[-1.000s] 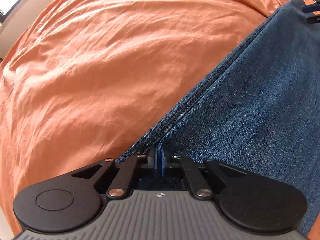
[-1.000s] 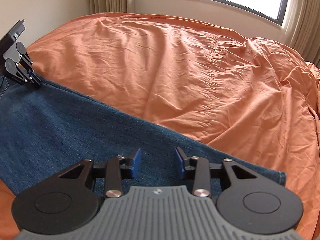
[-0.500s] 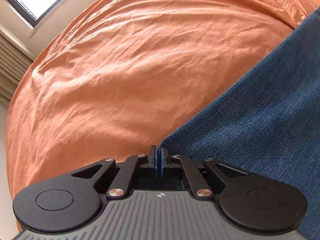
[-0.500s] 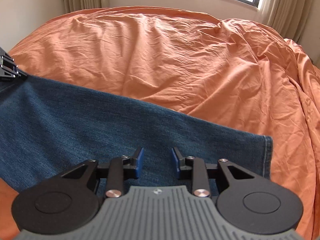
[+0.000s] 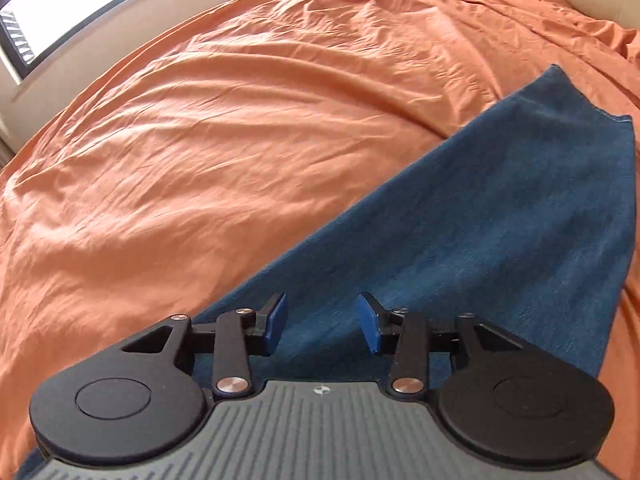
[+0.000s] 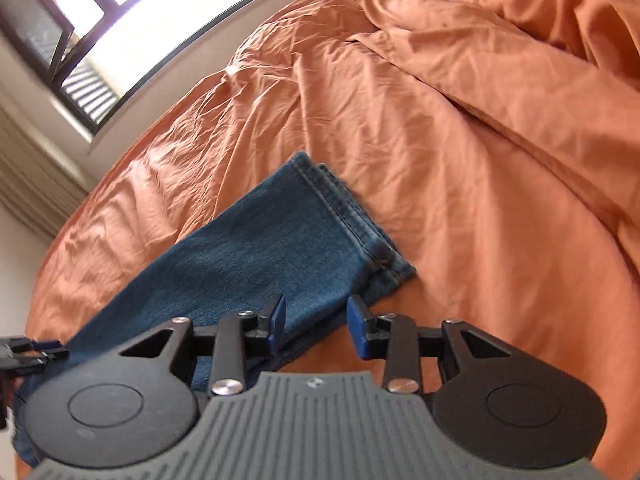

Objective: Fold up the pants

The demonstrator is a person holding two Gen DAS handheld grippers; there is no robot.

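We see the jeans (image 5: 480, 232) lying flat on the orange sheet (image 5: 240, 140) of a bed, the legs stacked one on the other. From the left wrist view, our left gripper (image 5: 322, 328) has its blue pads spread apart, holding nothing, hovering over the denim near its edge. The fabric runs away toward the upper right, ending in a corner.

From the right wrist view, our right gripper (image 6: 316, 326) is also spread wide and empty. It sits over the lower edge of the jeans (image 6: 280, 248), close to the hem (image 6: 352, 220), where two stitched cuffs lie nearly aligned. The sheet (image 6: 480, 160) is rumpled beyond. The left gripper (image 6: 28, 354) shows at the left border, by the denim. A window (image 6: 140, 20) is behind the bed.
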